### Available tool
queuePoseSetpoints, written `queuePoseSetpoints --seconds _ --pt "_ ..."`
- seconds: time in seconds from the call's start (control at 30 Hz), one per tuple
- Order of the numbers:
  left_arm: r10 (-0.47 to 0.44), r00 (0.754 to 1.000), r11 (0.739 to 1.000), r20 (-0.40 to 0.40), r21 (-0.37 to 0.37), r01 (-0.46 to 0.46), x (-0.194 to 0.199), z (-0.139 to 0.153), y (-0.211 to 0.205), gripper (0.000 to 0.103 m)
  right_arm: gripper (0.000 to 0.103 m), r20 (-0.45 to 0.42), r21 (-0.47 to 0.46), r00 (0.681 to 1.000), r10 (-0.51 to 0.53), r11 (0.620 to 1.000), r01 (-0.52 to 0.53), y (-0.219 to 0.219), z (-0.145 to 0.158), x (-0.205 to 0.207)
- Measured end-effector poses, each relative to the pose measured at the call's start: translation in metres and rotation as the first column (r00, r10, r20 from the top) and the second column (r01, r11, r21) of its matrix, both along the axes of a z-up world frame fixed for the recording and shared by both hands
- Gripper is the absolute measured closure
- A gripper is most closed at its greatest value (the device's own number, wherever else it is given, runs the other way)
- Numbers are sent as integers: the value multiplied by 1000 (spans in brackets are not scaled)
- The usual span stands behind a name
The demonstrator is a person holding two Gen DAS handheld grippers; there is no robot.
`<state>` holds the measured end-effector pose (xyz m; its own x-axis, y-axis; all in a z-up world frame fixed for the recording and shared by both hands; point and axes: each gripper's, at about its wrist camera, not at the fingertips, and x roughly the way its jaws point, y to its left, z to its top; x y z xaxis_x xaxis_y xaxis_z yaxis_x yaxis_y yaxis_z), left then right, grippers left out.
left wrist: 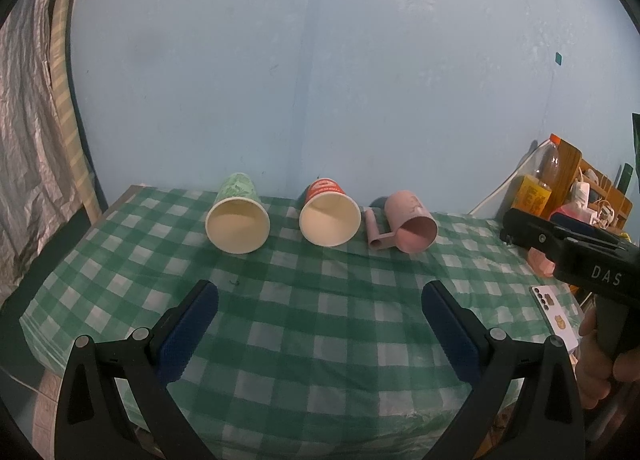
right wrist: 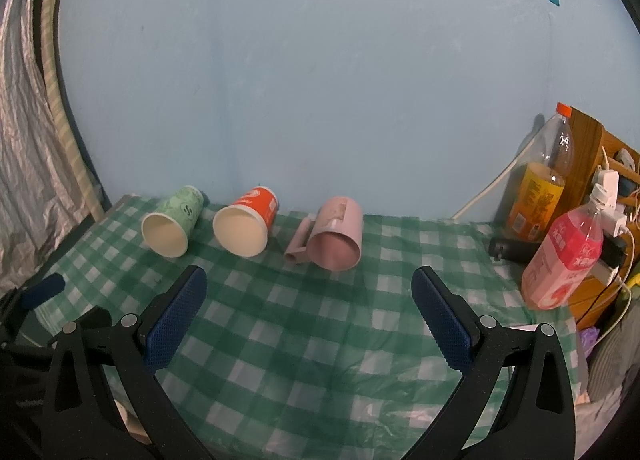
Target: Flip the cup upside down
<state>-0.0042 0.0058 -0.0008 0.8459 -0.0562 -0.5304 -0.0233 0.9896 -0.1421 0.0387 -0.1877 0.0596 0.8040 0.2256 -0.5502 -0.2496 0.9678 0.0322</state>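
Three cups lie on their sides near the wall, mouths toward me: a green paper cup, a red paper cup and a pink mug with its handle to the left. My left gripper is open and empty, well in front of the cups. My right gripper is open and empty, in front of the pink mug. The right gripper's body shows at the right of the left wrist view.
The table has a green checked cloth. At the right stand an orange-drink bottle, a pink bottle, a wooden rack with cables and a phone. A curtain hangs at the left.
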Motion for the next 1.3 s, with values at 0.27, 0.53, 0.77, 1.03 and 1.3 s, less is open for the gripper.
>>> queuePoseSetpoints --seconds 0.27,0.53,0.77,1.03,1.3 --pt "0 1000 1000 -2 2 0 0 -1 0 0 2 -10 -3 1000 1 1000 -1 2 -3 0" --pt "0 1000 1000 -4 2 0 1 -1 0 0 2 -11 -1 1000 3 1000 -3 1 -3 1" --pt "-1 1000 1000 -4 1 1 -1 -2 -1 0 2 -13 -2 1000 -1 1000 1 1 -3 2" --pt "0 1000 1000 -6 5 0 -2 -4 -4 0 2 -16 -2 1000 -1 1000 1 2 -5 2" --pt "-3 1000 1000 -12 8 3 -2 -5 -6 0 2 -22 0 1000 0 1000 0 0 -8 3"
